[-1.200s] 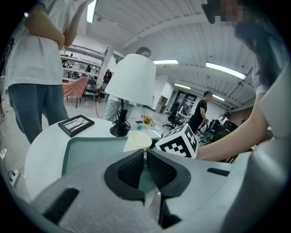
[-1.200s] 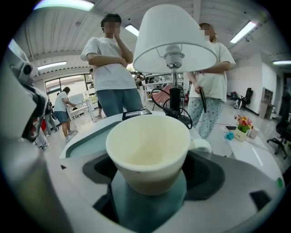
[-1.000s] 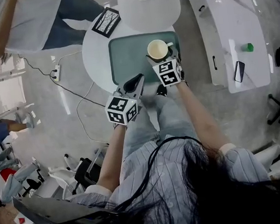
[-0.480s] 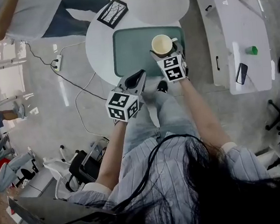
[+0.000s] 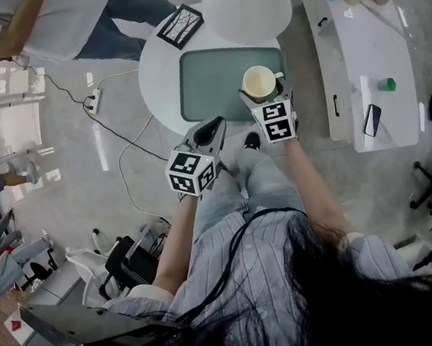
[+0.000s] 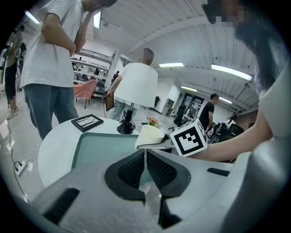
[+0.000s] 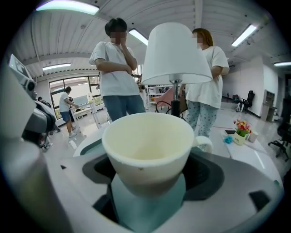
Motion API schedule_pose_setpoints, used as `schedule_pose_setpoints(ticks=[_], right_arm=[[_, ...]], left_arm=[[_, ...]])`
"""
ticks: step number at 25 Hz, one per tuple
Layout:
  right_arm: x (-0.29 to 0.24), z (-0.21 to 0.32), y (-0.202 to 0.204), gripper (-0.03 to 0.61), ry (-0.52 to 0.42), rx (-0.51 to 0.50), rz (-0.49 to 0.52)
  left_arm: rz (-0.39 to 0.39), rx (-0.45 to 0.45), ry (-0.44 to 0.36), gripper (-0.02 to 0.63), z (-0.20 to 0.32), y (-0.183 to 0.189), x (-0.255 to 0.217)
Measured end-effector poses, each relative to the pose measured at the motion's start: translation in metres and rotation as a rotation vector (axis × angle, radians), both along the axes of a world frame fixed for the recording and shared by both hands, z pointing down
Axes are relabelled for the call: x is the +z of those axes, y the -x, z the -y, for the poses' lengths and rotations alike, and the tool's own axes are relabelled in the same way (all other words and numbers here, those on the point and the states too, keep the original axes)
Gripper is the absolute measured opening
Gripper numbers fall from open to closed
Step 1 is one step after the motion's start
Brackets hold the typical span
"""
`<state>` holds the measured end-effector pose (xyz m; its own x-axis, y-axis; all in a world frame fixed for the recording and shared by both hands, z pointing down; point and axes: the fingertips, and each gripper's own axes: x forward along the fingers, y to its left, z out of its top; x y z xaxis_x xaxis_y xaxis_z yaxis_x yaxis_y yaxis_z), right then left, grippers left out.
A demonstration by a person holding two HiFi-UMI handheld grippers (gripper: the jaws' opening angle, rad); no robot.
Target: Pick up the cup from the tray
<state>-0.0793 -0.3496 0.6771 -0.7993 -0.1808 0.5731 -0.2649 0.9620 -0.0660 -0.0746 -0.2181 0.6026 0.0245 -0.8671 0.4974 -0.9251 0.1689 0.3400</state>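
**Item: cream cup, held over tray**

1. Cup (image 7: 148, 150). Cream, glossy and round-walled, tapering toward the base, with a thick rolled rim. It stands upright, long axis vertical and mouth up. The loop handle (image 7: 203, 143) points to the right of the right gripper view, and toward the upper right in the head view. The interior is bare cream down to the bottom. In the head view the cup sits right of centre in the upper part of the frame, over the lower right corner of the tray (image 5: 207, 85). No view shows whether its base touches the tray.

2. Right gripper (image 7: 148, 182). Its jaws are clamped on the cup's lower body, one on each side.

3. Left gripper (image 6: 145, 164). Its jaws are pressed together with nothing between them. In the head view it is just below the tray's lower edge, left of the cup.

4. Tray. Grey-green, a rounded rectangle with a shallow rim. The cup is its only content. It lies on a round white table (image 5: 156, 75).

5. Also on the table: a lamp (image 5: 247, 4) with a white shade at the top of the frame, and a black picture frame (image 5: 180, 26) at the tray's upper left.
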Motion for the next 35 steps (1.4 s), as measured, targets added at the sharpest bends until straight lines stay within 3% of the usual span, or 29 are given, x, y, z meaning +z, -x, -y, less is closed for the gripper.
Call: schedule_pose_setpoints(ticks=[12, 23, 35], right_arm=[[-0.061, -0.035, -0.008, 0.402, -0.003, -0.026, 0.075], [-0.111, -0.108, -0.03, 0.402, 0.031, -0.031, 0.134], [-0.135, -0.192, -0.075, 0.402, 0.041, -0.073, 0.166]], left_arm=[[0.01, -0.002, -0.051, 0.017, -0.025, -0.011, -0.022], [0.013, -0.075, -0.105, 0.015, -0.096, -0.024, -0.047], [0.068, -0.077, -0.131, 0.015, -0.167, -0.06, -0.06]])
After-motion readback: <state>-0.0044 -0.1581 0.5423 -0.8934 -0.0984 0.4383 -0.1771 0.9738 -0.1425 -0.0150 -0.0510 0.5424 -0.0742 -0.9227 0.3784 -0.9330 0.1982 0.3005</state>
